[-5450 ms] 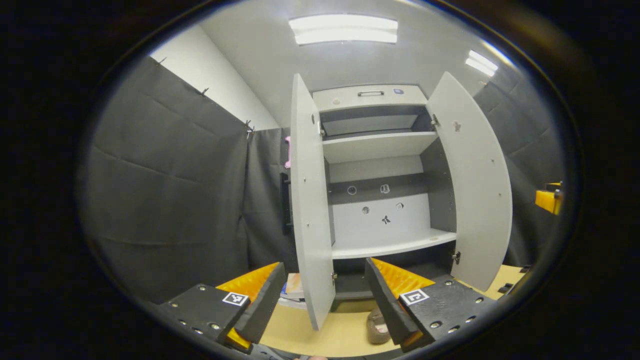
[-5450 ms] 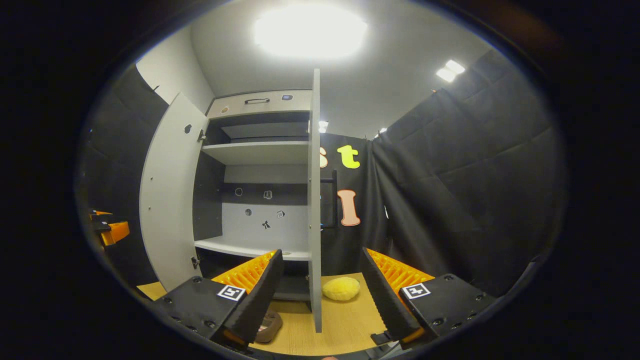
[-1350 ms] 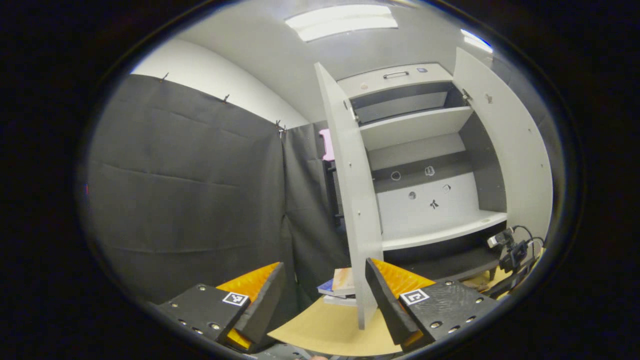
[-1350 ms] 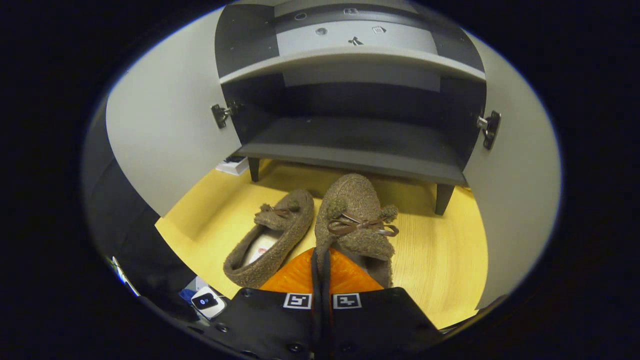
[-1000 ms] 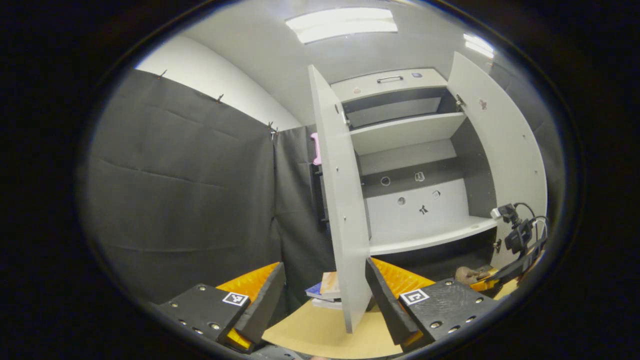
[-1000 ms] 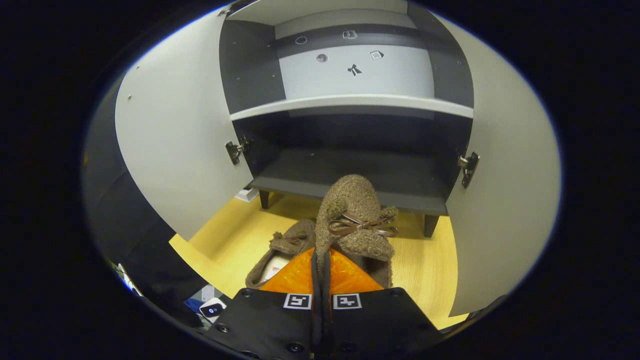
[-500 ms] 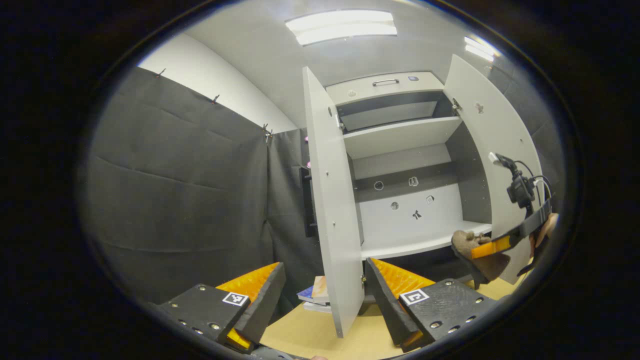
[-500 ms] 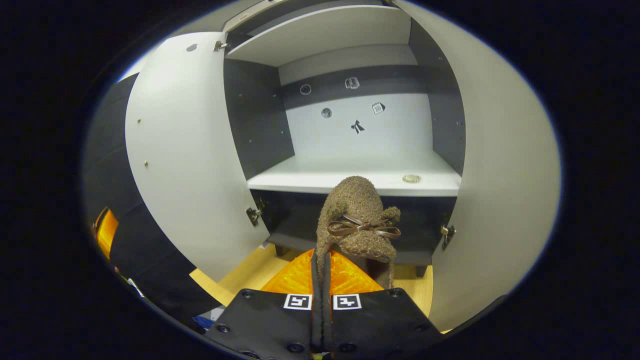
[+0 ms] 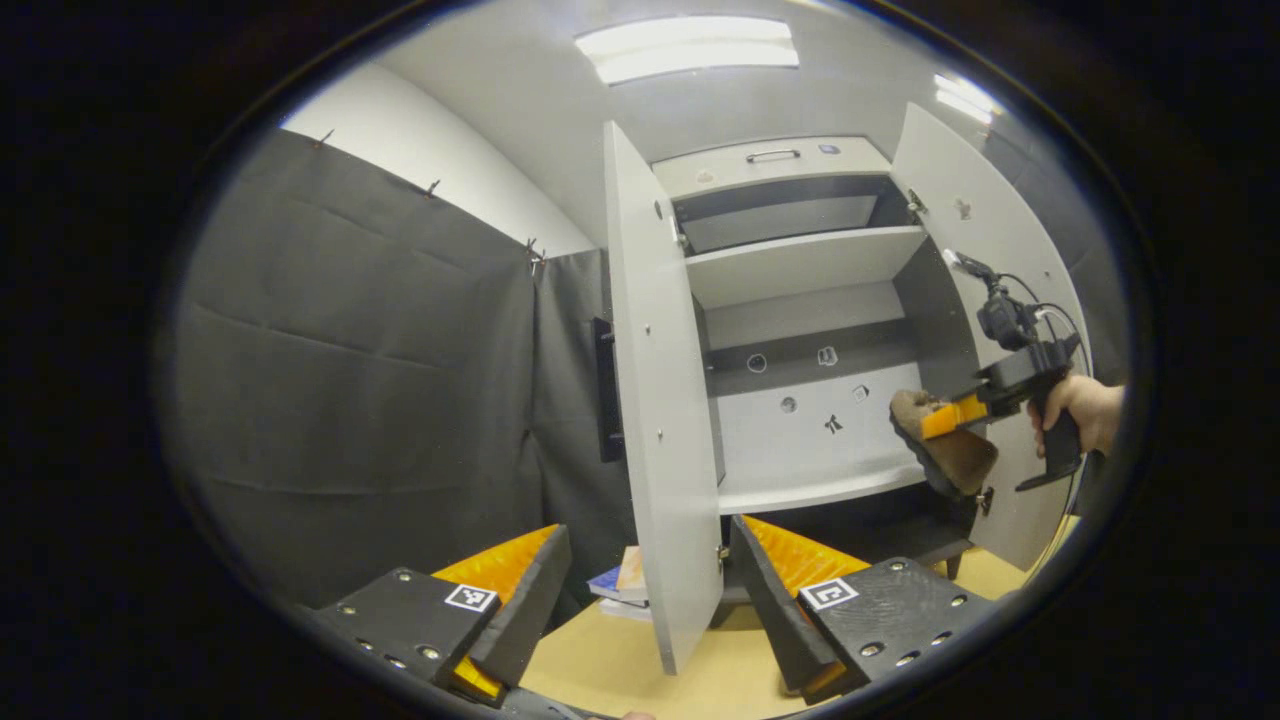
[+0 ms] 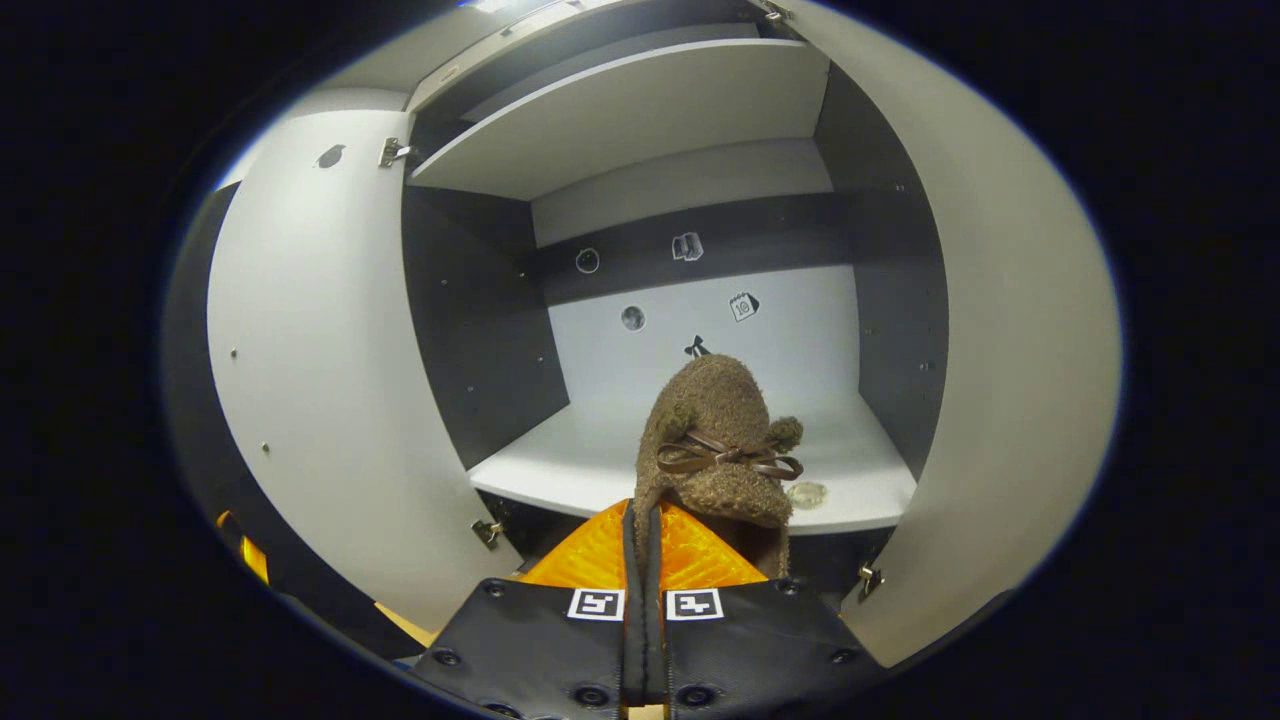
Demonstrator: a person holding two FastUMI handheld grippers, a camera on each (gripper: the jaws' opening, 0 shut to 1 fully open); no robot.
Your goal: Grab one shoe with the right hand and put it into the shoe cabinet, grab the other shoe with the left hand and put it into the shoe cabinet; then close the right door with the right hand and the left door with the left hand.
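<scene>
A brown fuzzy shoe (image 10: 715, 440) with a bow hangs toe-first in front of the cabinet's pale middle shelf (image 10: 600, 460), and my right gripper (image 10: 640, 520) is shut on its heel edge. In the left gripper view the same shoe (image 9: 945, 445) is held up at shelf (image 9: 820, 480) height by the right gripper (image 9: 960, 415), with a hand (image 9: 1085, 410) behind it. My left gripper (image 9: 650, 590) stands open and holds nothing, low in front of the edge of the left door (image 9: 660, 400). Both cabinet doors are wide open.
The right door (image 10: 1010, 380) and left door (image 10: 310, 380) flank the opening. A small round thing (image 10: 806, 492) lies on the shelf's front right. A few books (image 9: 625, 580) sit on the wooden floor (image 9: 620, 670) by the cabinet's left foot.
My right gripper has lifted the shoe from the floor up to the level of the middle shelf and closer to it. The left gripper has stayed open and barely shifted.
</scene>
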